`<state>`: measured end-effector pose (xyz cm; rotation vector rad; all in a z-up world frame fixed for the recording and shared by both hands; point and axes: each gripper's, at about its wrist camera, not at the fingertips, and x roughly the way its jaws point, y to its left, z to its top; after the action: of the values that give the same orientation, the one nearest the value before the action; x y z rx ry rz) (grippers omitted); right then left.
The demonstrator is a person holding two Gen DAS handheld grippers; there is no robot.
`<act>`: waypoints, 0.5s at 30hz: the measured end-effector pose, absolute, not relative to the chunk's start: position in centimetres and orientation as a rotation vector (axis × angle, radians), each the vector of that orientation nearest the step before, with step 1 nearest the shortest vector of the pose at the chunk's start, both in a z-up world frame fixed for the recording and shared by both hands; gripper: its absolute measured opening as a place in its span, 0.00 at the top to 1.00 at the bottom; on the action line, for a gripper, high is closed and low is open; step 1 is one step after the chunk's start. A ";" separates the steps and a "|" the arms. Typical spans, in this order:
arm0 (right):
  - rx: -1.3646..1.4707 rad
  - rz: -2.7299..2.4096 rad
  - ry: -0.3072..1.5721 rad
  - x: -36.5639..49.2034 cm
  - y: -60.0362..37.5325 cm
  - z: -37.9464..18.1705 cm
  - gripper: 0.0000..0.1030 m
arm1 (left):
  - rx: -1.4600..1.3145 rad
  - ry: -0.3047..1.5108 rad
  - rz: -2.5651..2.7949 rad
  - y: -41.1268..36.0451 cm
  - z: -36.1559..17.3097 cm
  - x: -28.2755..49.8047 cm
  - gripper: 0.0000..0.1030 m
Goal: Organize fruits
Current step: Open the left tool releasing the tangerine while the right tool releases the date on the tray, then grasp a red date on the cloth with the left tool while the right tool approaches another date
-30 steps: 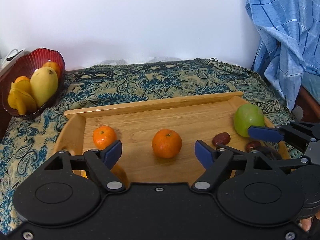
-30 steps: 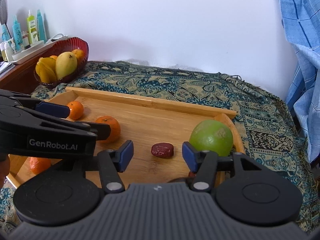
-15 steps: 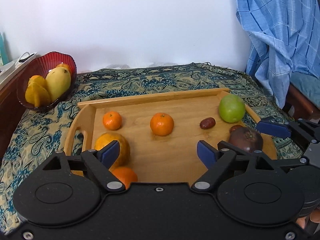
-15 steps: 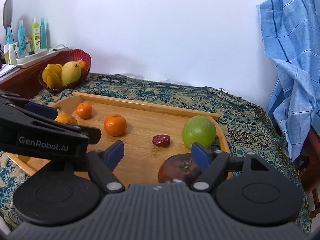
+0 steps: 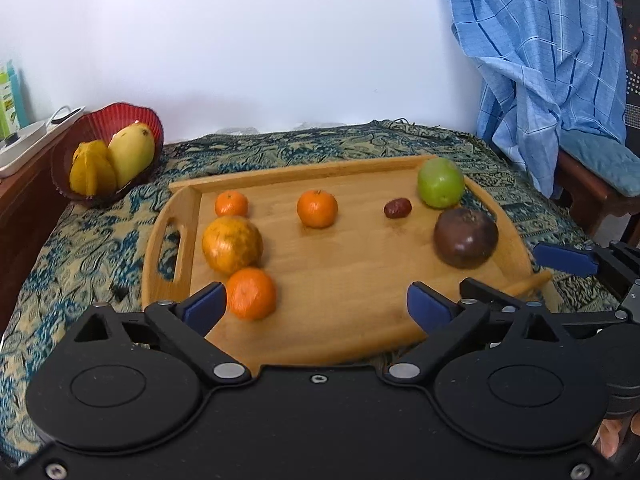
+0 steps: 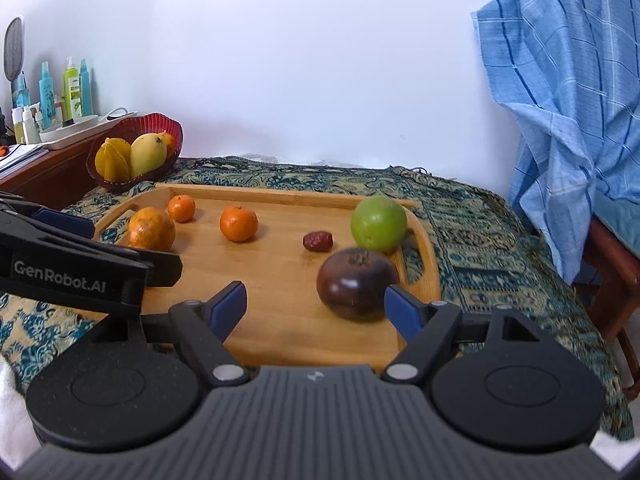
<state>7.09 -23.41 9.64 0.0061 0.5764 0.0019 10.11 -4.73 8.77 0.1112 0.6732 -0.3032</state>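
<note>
Through my left tongs (image 5: 314, 306), the jaws have just been spreading wider and stand released, nothing between the pads. The wooden tray (image 5: 352, 280) lies straight ahead. The nearest orange (image 5: 251, 293) sits just beside my left pad, slightly inside it; the big mottled orange (image 5: 232, 244) lies just beyond, touching it. The dark purple fruit (image 5: 466, 237) lies ahead to the right, nearer my other tongs.

Through my right tongs (image 6: 316, 306), the jaws have also just been opening and hold nothing. The dark purple fruit (image 6: 357, 284) sits immediately ahead, against the inside of my right pad, stem upward. I judge this hand nearer it, the left nearer the oranges.
</note>
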 end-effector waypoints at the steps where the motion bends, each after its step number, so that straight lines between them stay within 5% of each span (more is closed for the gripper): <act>1: -0.005 -0.007 0.571 6.7 -23.2 9.6 0.16 | 0.109 0.676 -0.301 -4.5 8.6 9.8 0.05; 15: -0.087 0.019 0.570 2.3 -19.8 7.8 0.16 | 0.120 0.744 -0.261 -2.0 4.7 6.9 0.05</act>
<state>2.34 -19.82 7.80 -0.0867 0.5702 0.0190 6.92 -2.00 4.66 0.1197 0.7437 -0.2615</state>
